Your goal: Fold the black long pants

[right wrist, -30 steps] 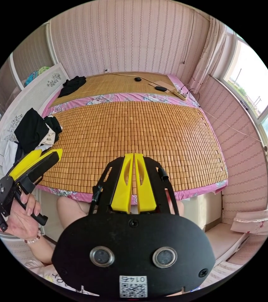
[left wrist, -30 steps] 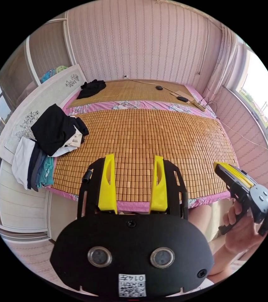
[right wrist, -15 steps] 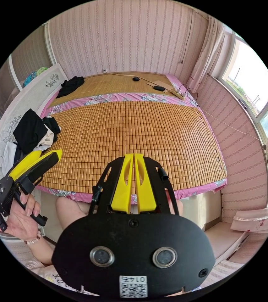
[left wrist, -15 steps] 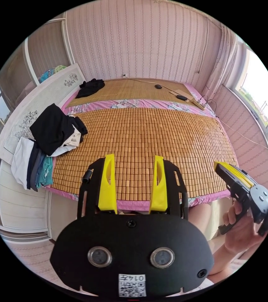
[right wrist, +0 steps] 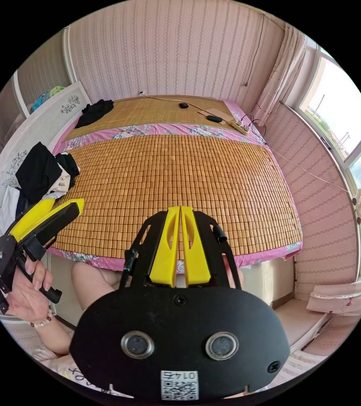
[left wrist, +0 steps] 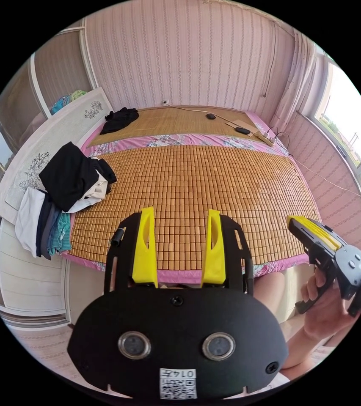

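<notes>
- We hold the left tool [left wrist: 179, 224] above the near edge of the bed [left wrist: 197, 186], its two yellow jaws spread apart with nothing between them.
- We hold the right tool [right wrist: 180, 220] over the same near edge, its jaws clenched together on nothing.
- In the left gripper view the right tool [left wrist: 292, 220] sits off the bed's near right corner, gripped by a hand [left wrist: 328, 304]; in the right gripper view the left tool [right wrist: 72, 206] hovers at the bed's near left corner, held by a hand [right wrist: 28, 294] with a beaded bracelet.
- A heap of clothes [left wrist: 76, 177] lies at the bed's left edge, a black garment on top, pale pieces under it, more cloth draping over the side [left wrist: 40, 224]; we cannot tell whether the black long pants are the black piece in this heap.
- A second dark garment [left wrist: 120, 118] lies bunched at the bed's far left corner, on the far mat.
- The bamboo mat [right wrist: 180, 177] covers the middle of the bed, a pink flowered sheet [right wrist: 172, 131] showing at its borders.
- A power strip [right wrist: 240, 125] and small dark objects lie at the bed's far right corner.
</notes>
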### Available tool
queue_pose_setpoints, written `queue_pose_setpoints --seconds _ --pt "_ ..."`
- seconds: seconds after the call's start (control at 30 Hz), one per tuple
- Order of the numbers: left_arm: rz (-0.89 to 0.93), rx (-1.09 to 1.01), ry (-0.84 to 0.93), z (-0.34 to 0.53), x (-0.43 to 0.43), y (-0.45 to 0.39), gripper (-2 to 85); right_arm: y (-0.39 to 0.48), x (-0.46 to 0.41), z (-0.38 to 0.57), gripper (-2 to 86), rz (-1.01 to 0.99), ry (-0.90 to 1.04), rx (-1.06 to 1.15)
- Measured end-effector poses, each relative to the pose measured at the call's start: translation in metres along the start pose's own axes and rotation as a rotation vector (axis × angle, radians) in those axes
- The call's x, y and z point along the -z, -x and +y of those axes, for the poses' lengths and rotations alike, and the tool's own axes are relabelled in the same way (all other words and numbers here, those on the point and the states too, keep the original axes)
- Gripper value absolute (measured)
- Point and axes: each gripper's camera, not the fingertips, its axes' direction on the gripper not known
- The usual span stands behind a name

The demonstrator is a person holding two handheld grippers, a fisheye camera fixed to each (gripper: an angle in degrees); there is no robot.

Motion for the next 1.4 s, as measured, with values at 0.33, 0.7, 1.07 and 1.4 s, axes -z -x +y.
queue_pose_setpoints --seconds 0.33,0.7,1.07,1.4 --pt "0.022 -0.005 -0.016 0.007 -0.003 0.001 16.8 -0.004 0.001 0.003 -1.0 0.014 -0.025 -0.03" --pt "0.032 -0.018 -0.039 0.014 -0.007 0.006 16.8 -0.002 -0.007 0.008 -0.9 0.091 -0.036 -0.038" --pt "0.027 -0.01 -0.054 0.024 -0.023 0.009 16.7 0.008 -0.018 0.017 -0.9 0.067 -0.046 -0.007" --pt "0.04 0.02 -0.06 0.032 -0.044 0.022 16.5 0.007 -0.035 0.027 -0.5 0.003 -0.089 -0.032"
